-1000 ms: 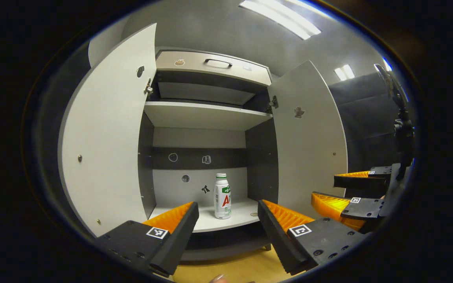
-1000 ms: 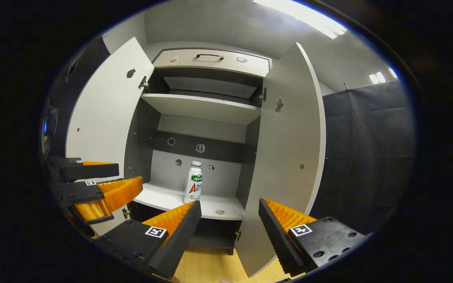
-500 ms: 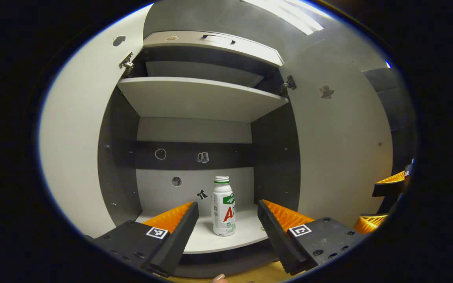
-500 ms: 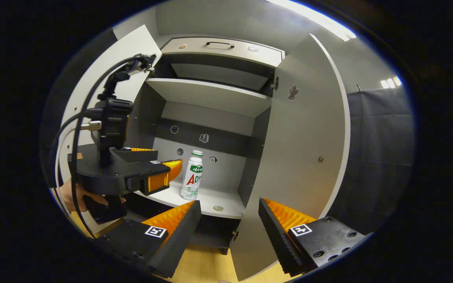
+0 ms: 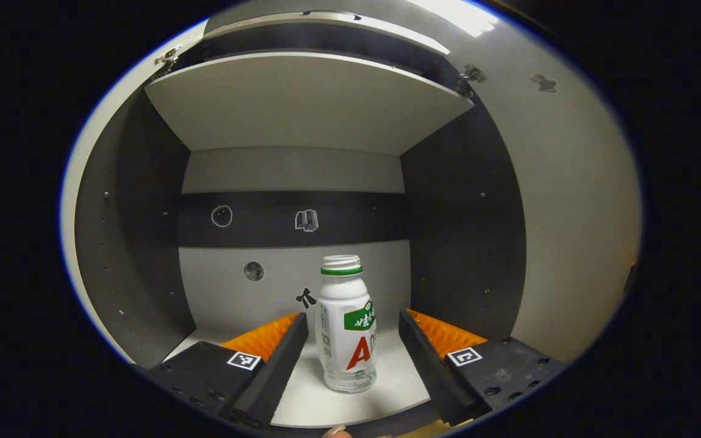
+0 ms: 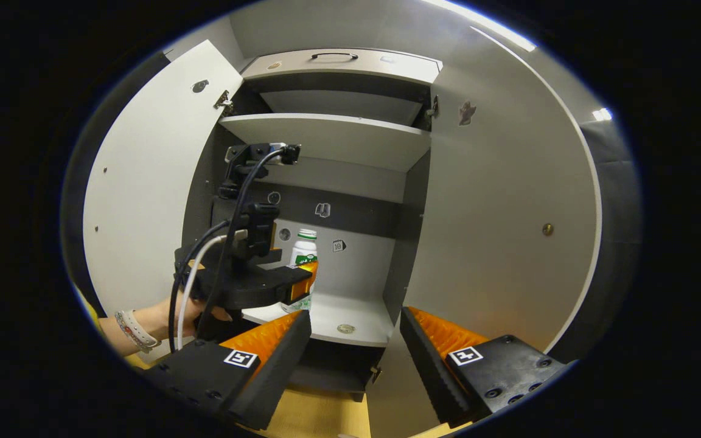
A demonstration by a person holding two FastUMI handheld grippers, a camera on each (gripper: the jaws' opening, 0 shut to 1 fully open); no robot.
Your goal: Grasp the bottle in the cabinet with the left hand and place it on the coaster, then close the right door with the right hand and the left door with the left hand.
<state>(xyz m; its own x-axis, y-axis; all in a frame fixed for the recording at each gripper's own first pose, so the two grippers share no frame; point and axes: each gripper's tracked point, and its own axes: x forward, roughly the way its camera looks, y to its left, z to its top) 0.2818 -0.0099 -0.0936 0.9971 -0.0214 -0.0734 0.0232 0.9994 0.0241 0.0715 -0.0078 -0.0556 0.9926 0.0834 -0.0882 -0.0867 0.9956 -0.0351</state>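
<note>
1. Well, on my far left in the right gripper view, the left door (image 6: 143,182) stands swung open, and a hand (image 6: 171,316) with a wrist strap holds the left gripper (image 6: 299,277) at the cabinet's lower shelf (image 6: 350,310)
2. From the left gripper view, its jaws are spread, one finger either side of the bottle (image 5: 347,331), neither touching it that I can see
3. I see the bottle upright on that shelf: white, green ring under the cap, green label patch, a big red "A"; the smaller writing I cannot read
4. My right gripper (image 6: 355,344) hangs back with jaws spread, holding nothing
5. Rightmost, the right door (image 6: 509,213) is open
</note>
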